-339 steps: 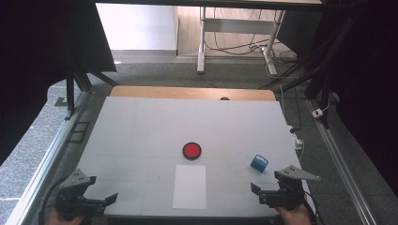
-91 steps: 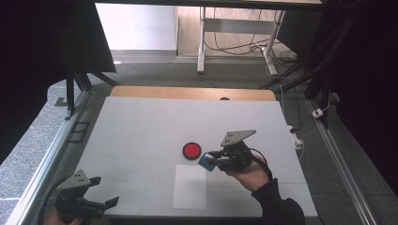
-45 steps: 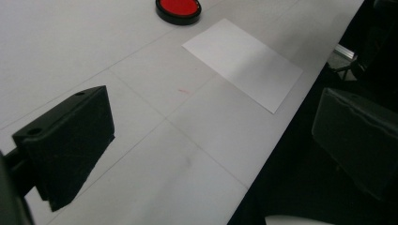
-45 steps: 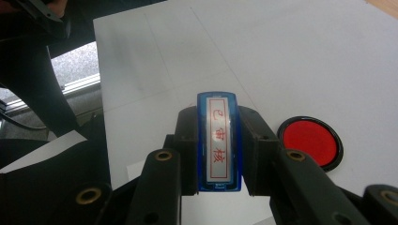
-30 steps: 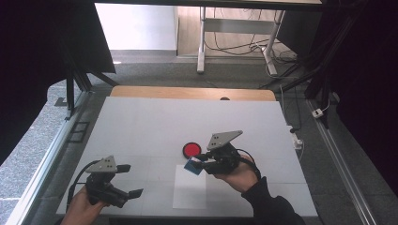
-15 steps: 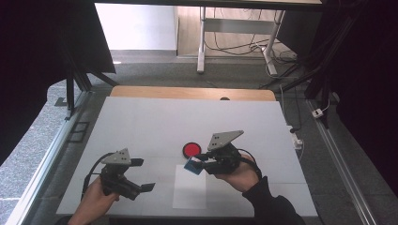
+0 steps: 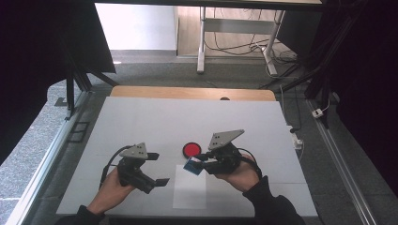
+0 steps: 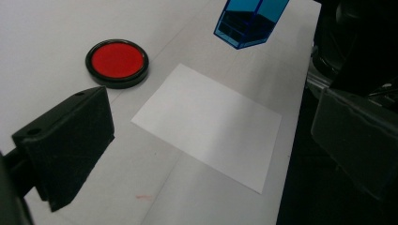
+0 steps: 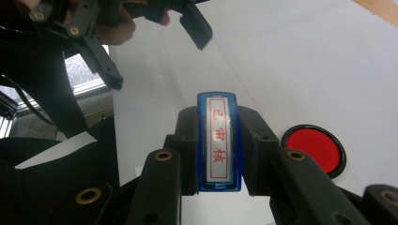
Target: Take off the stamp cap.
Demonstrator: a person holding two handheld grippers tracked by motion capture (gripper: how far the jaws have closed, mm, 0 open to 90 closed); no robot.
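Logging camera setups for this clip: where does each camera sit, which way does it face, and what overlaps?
High view: above the table's near side, looking forward and down; both hands, left gripper, right gripper.
Left gripper view: along its own black jaws toward the white paper sheet.
Right gripper view: along jaws clamping the blue transparent plastic stamp.
Shared: all three show the round red ink pad.

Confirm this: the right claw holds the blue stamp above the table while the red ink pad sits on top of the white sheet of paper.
Not quite. The right claw does hold the blue stamp above the table, but the red ink pad sits on the bare table beside the white sheet of paper, not on it, as the high view shows.
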